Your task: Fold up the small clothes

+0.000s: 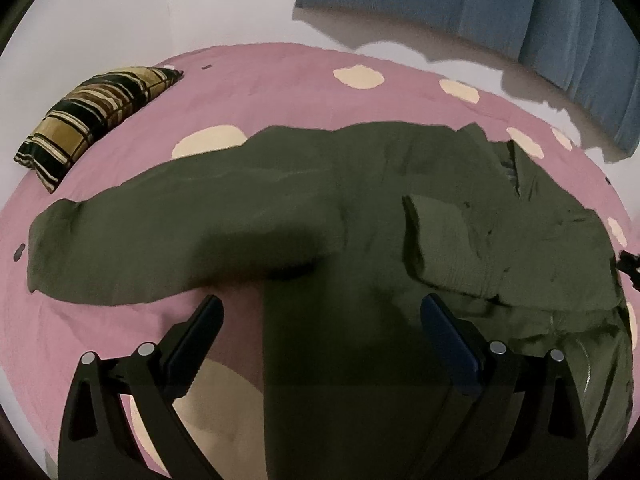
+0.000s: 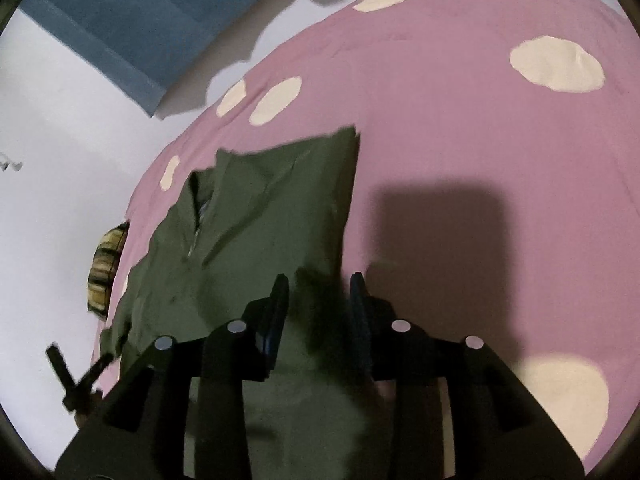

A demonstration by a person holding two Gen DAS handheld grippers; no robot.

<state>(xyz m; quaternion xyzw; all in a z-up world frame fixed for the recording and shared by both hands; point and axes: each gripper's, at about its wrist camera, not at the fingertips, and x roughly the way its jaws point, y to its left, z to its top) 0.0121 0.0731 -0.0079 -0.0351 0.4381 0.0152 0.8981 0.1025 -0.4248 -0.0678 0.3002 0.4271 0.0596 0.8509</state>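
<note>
We see the olive shirt (image 1: 360, 216) spread on the pink spotted bed (image 1: 248, 80), one sleeve folded across its front. Left tool (image 1: 320, 320) hovers wide above its lower body. Right tool (image 2: 319, 292) is narrow, straddling the shirt's side edge; grip uncertain. Striped pillow (image 1: 92, 112) lies well apart.
</note>
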